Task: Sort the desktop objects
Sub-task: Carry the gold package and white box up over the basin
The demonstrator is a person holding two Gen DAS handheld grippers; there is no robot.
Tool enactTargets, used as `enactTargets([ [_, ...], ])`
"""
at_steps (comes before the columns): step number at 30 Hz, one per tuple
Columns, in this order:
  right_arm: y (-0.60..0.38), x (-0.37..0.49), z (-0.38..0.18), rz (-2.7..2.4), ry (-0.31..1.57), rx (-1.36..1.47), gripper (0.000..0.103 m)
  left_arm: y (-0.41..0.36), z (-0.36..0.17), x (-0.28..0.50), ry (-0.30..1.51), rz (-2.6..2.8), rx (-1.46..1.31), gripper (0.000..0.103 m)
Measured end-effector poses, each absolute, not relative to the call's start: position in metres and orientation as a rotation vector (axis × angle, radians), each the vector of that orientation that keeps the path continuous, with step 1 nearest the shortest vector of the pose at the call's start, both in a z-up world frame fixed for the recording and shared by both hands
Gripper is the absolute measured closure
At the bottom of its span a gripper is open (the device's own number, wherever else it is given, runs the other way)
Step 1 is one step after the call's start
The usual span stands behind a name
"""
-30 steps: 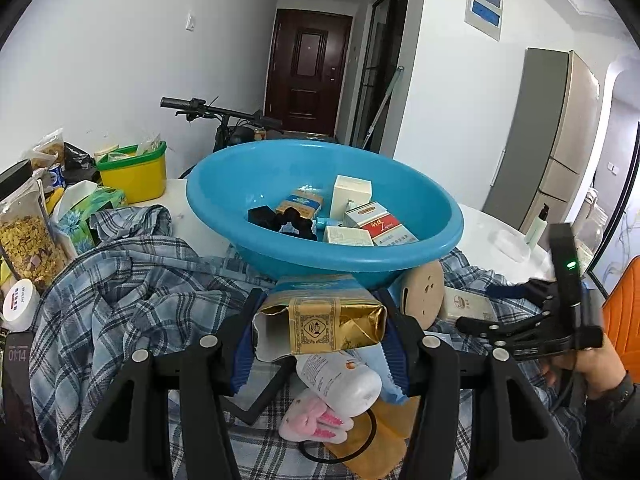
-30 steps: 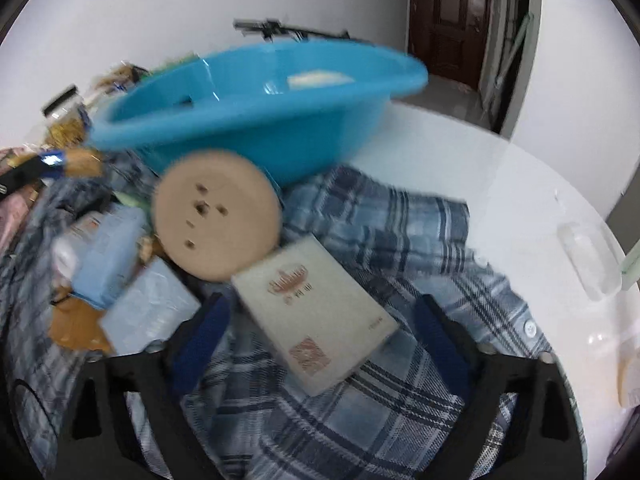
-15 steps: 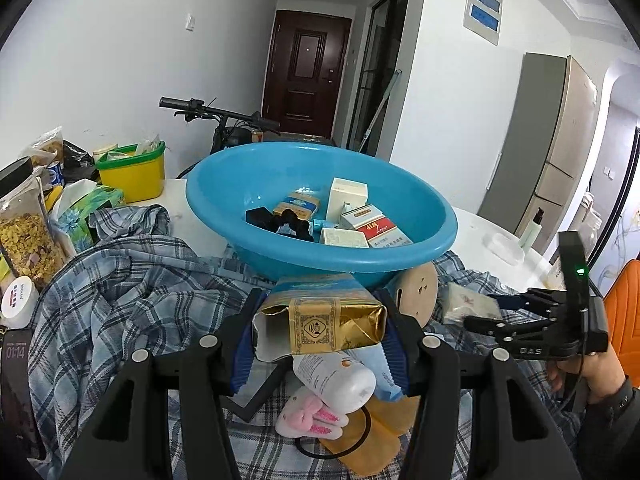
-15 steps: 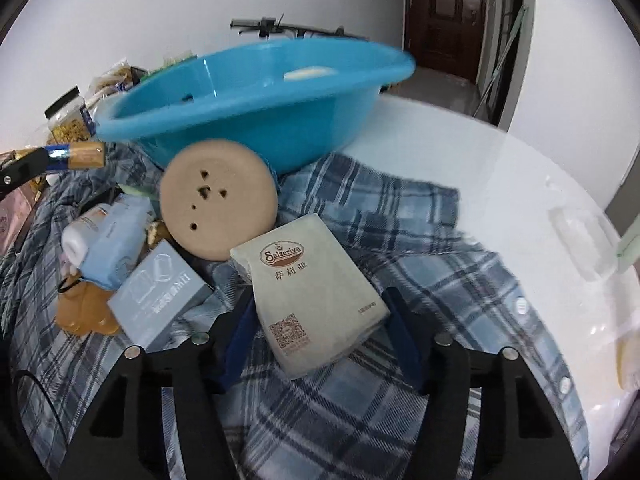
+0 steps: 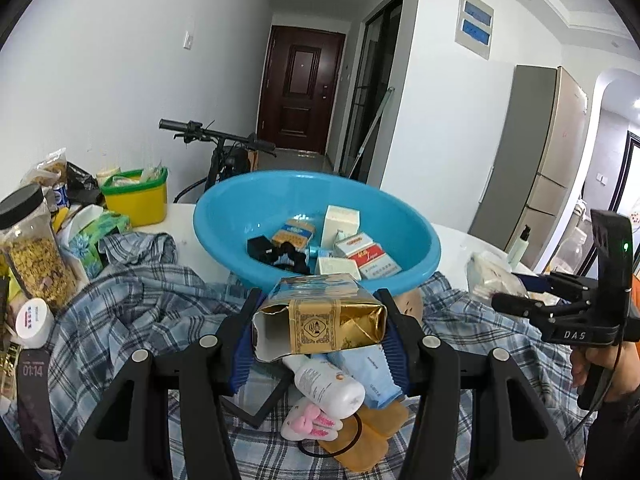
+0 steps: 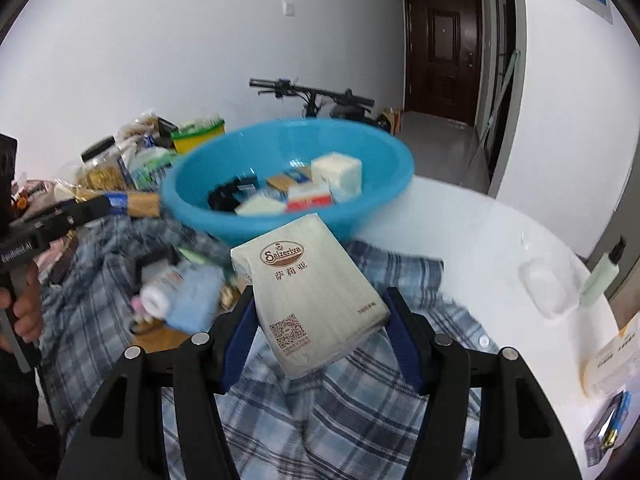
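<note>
My left gripper (image 5: 320, 328) is shut on a gold and blue foil pack (image 5: 320, 320), torn open at one end, held above the plaid cloth in front of the blue basin (image 5: 224, 236). My right gripper (image 6: 320, 332) is shut on a beige Saizeriya tissue pack (image 6: 312, 292), lifted off the cloth near the basin (image 6: 188, 196). The basin holds several small boxes, among them a red and white carton (image 5: 370, 258) and a white box (image 5: 341, 220). In the left wrist view the right gripper (image 5: 516, 300) shows at the right with the pack (image 5: 486, 276).
A white bottle (image 5: 330, 388), a pale blue pouch (image 5: 370, 376), a pink item (image 5: 310, 426) and a tan piece lie on the plaid cloth (image 5: 132, 308). A cereal jar (image 5: 32, 256) and yellow tub (image 5: 134, 196) stand left. A clear bottle (image 6: 600, 276) stands on the white table right.
My right gripper closed on the tissue pack and lifted it off the cloth towards the basin. My left gripper, still holding the foil pack, rose slightly.
</note>
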State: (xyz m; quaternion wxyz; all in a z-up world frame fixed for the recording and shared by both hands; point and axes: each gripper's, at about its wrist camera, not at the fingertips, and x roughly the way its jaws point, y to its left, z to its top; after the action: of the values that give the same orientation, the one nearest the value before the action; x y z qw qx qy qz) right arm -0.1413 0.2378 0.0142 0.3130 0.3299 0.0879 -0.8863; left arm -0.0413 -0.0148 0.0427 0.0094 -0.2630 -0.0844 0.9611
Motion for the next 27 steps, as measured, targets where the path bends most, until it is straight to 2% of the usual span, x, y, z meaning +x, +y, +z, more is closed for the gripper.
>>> enactTargets([
  [11,0.199,-0.147,0.073,-2.338,0.192,0.712,0.043,-0.019,0.091,-0.052,-0.199,3.021,-0.711,0.046],
  [19,0.176,-0.171,0.114,-2.372,0.141,0.618,0.043,-0.032,0.134,-0.096,-0.155,3.056,-0.63,0.046],
  [27,0.157,-0.2,0.125,-2.4,0.085,0.57,0.043,-0.046,0.148,-0.145,-0.145,3.067,-0.589,0.046],
])
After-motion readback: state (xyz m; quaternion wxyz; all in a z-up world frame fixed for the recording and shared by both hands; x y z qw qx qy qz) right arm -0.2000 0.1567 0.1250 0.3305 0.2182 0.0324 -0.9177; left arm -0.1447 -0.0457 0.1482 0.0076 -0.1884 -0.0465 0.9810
